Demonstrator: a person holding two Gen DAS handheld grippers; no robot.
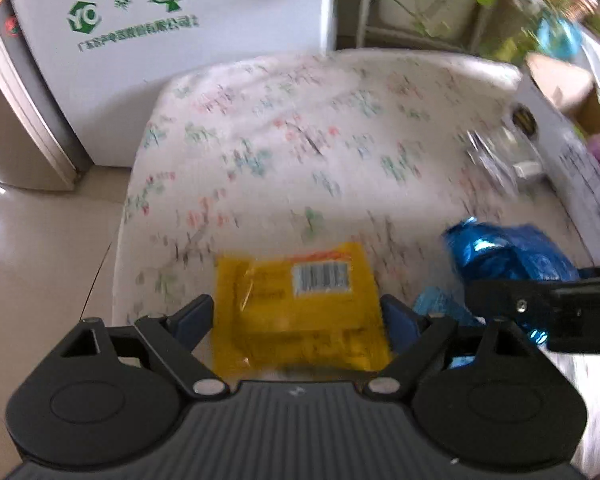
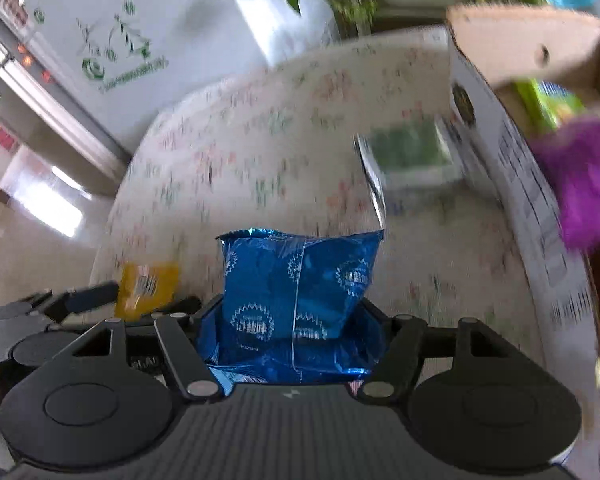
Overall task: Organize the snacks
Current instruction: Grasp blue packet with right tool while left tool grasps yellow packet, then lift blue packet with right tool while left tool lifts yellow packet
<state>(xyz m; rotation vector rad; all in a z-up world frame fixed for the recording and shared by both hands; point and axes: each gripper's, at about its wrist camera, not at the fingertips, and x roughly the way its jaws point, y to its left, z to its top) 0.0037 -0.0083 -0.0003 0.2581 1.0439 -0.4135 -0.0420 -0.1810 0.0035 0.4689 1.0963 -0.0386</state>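
My left gripper is shut on a yellow snack packet with a barcode and holds it over the floral tablecloth. My right gripper is shut on a shiny blue snack bag that sticks up between its fingers. The blue bag and part of the right gripper show at the right of the left wrist view. The yellow packet and the left gripper show at the lower left of the right wrist view.
An open cardboard box stands at the table's right side, with purple and green packs inside. A green-and-white packet lies beside the box. A white fridge and plants stand behind the table.
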